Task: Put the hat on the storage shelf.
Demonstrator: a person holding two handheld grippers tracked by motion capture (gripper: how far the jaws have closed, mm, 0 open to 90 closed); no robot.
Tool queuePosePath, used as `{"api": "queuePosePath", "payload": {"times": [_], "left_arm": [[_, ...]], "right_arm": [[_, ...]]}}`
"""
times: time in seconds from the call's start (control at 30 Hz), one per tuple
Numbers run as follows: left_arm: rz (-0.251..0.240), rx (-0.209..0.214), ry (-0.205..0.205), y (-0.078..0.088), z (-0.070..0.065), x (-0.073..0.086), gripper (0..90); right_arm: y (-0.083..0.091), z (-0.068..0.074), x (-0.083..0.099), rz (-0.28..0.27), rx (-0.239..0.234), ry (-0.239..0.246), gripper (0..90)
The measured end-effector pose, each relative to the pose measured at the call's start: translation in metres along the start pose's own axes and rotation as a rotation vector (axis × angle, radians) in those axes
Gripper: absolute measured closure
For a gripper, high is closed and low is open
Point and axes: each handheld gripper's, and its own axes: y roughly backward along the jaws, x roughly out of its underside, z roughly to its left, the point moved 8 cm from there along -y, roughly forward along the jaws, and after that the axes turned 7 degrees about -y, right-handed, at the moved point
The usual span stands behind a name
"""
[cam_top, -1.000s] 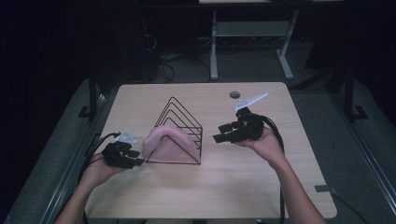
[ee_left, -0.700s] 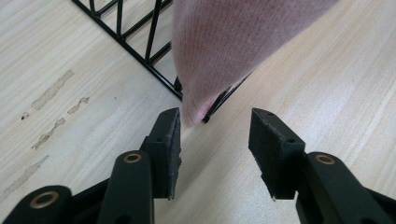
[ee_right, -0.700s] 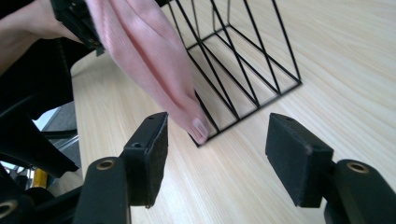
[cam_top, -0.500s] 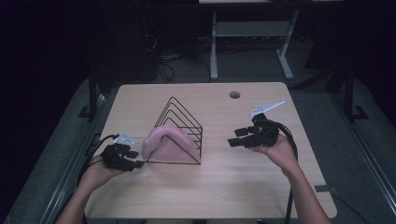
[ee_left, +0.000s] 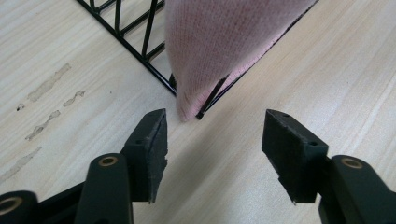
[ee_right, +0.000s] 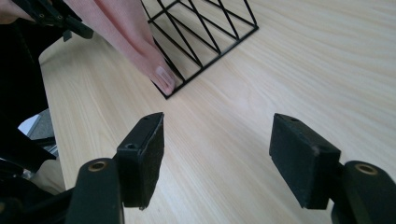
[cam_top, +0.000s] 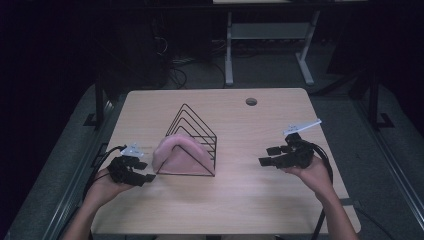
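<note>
Pink knit cloth (cam_top: pixel 181 156) lies draped over the front wires of the black wire rack (cam_top: pixel 192 131), which stands near the middle of the table (cam_top: pixel 240 200); the cloth covers the rack's near face and hangs down to the tabletop on my left side, so the wires carry it like a tent.

My left gripper (cam_top: pixel 134 171) sits low on the table just beside the cloth's left corner; jaws apart, nothing between them. In the left gripper view the cloth's lower tip (ee_left: pixel 189 109) hangs straight ahead, close to the gap and slightly toward the left pad (ee_left: pixel 152 144); a rack wire pokes out from under the hem there. I hold it this low and square so the hanging corner is the first thing the pads would meet; that corner is free of the wires, the easiest place to pinch.

My right gripper (cam_top: pixel 272 156) is held off to the right, well apart from the rack, jaws also wide and empty; in the right gripper view it looks across bare wood at the rack's front corner (ee_right: pixel 167 95) and the cloth's folded edge (ee_right: pixel 161 74). I judge it is kept clear to leave the left side room, and ready to steady the rack if the cloth drags on it.
</note>
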Motion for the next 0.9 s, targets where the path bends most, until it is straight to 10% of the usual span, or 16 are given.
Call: {"api": "queuePosePath", "payload": {"times": [0.9], "left_arm": [[-0.093,-0.043,0.069,-0.001,-0.012,0.013,34.7]], "right_arm": [[0.018,-0.024,0.092,-0.022,0.104,-0.073,32.2]]}}
